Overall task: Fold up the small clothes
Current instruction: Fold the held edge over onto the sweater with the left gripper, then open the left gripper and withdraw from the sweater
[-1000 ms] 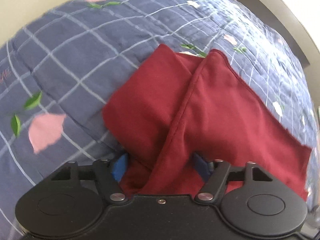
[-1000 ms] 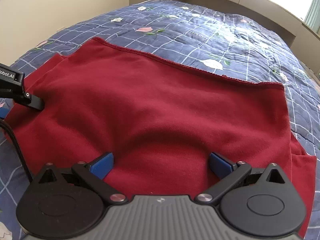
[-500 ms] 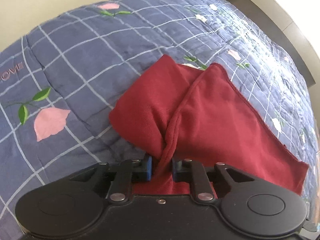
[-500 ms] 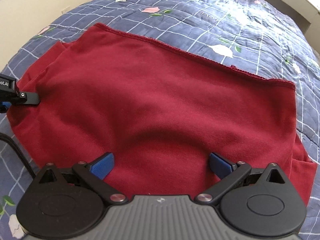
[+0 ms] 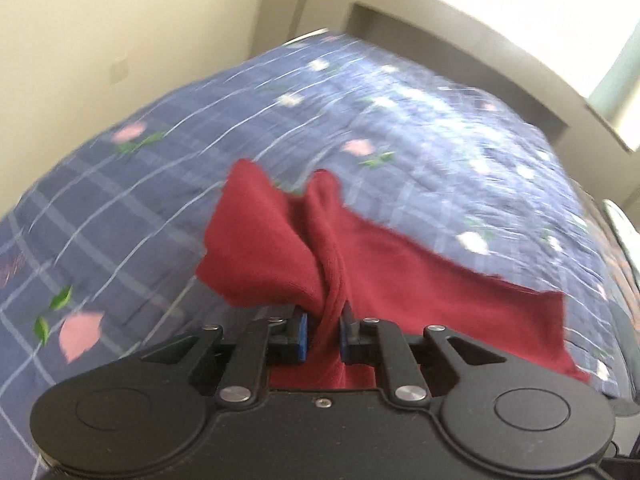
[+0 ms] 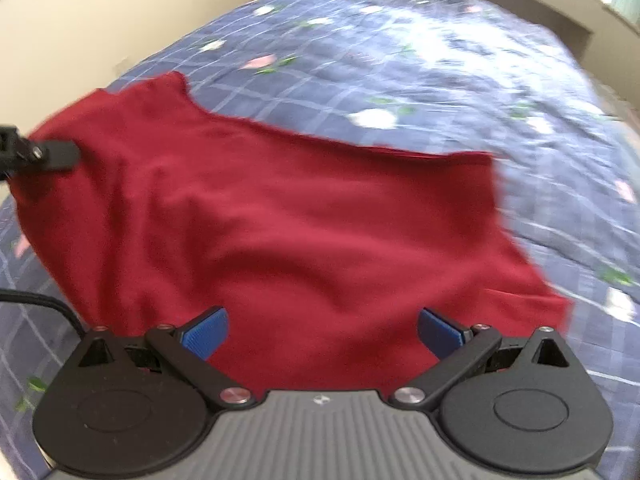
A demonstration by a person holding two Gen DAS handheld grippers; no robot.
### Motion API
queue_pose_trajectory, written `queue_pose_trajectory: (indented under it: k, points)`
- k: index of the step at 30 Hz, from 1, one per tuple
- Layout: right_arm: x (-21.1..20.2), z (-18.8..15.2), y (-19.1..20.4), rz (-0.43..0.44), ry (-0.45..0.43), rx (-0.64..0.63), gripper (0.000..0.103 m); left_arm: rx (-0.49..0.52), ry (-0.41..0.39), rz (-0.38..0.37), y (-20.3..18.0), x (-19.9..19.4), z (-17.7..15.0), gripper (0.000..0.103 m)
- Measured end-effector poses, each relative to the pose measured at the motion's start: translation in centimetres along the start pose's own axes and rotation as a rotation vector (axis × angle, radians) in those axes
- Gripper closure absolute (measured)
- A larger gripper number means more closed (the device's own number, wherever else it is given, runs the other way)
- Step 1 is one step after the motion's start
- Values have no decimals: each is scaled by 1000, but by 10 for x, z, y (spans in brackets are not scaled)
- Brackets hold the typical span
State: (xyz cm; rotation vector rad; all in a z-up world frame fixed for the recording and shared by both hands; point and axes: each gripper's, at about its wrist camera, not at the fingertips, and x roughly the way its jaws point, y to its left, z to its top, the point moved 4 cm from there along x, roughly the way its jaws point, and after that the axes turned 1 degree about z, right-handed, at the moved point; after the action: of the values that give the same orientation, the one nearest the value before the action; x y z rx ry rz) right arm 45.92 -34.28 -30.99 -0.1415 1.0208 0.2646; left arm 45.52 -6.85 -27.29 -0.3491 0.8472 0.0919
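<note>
- The red garment lay on the blue checked quilt of a bed, with pink flowers and green leaves printed on the cover.
- The left gripper had its blue pads pressed together on a bunched, twisted fold at one end of the garment; the cloth rose from the grip in two peaks and spread away to the right.
- Seen from the right wrist, the garment stretched broad across the quilt, its far hem running from upper left to the right.
- The left gripper showed at the left edge of that view, touching the garment's left end; a black cable trailed below it.
- The right gripper had its blue pads wide apart, with the near edge of the garment between them; whether the pads touched the cloth could not be told, since the frame was blurred.
- A pale wall stood behind the bed, and a beige headboard ran along the far side.
</note>
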Motion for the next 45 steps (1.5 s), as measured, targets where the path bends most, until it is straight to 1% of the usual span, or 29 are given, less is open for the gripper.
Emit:
queue_pose_trajectory:
  k: [5,7,11,13,14,15,17,20,22,24,26,27,28,29,30,31,32,34,35,36,38,39,40,43,45]
  points:
    - [-32,-29,-71,-124,-5,147,0,178,-42,-115,-65,-22,3,89]
    - [-42,-43,-95,-168,-2,209,0,267,-41,-172,-97,-25,-1,88]
    - [-53,-73,-134,-228,20,314,0,450,-8,-272,-159,-23,-28,88]
    - [-53,-87,-144,-247,42,339,0,524,35,-316,-186,-15,-49,88]
    - [-53,-92,-147,-254,51,349,0,542,68,-333,-196,-9,-60,88]
    - [-54,-96,-149,-258,56,354,0,555,110,-347,-206,-2,-72,87]
    - [-54,-101,-150,-259,62,363,0,563,159,-354,-218,6,-88,84]
    - [-52,-104,-152,-255,67,369,0,556,189,-362,-222,9,-101,79]
    - [-50,-101,-152,-253,59,373,0,521,218,-400,-218,8,-104,78]
    - [-48,-97,-151,-244,44,382,0,478,236,-419,-212,7,-104,73]
    - [-45,-92,-152,-220,22,396,0,439,240,-435,-206,7,-101,62]
    - [-44,-89,-152,-202,9,403,0,425,236,-435,-202,4,-99,58]
    - [-43,-85,-150,-177,-8,413,0,415,230,-431,-199,3,-98,49]
    - [-42,-82,-148,-159,-18,420,0,406,221,-419,-195,0,-95,36]
    - [-40,-77,-146,-149,-22,429,0,396,208,-390,-191,-2,-92,30]
    - [-38,-73,-146,-152,-24,437,0,388,195,-356,-187,-3,-89,20]
    - [-36,-68,-144,-165,-27,452,0,378,183,-322,-182,-4,-86,15]
    - [-31,-59,-143,-171,-39,488,0,346,170,-261,-170,-5,-79,12]
    - [-29,-53,-142,-154,-55,509,0,324,164,-237,-164,-4,-75,4]
    - [-27,-47,-141,-128,-74,529,0,293,154,-202,-156,-2,-72,0]
    - [-22,-37,-138,-76,-103,551,1,233,150,-121,-138,4,-64,1]
    - [-18,-32,-135,-51,-113,555,4,204,164,-77,-129,10,-62,1]
    - [-12,-27,-132,-36,-111,556,11,176,179,-41,-121,16,-60,1]
    - [6,-17,-124,-3,-75,555,22,81,213,22,-97,35,-56,1]
    - [11,-11,-118,5,-71,552,26,36,255,57,-85,46,-57,1]
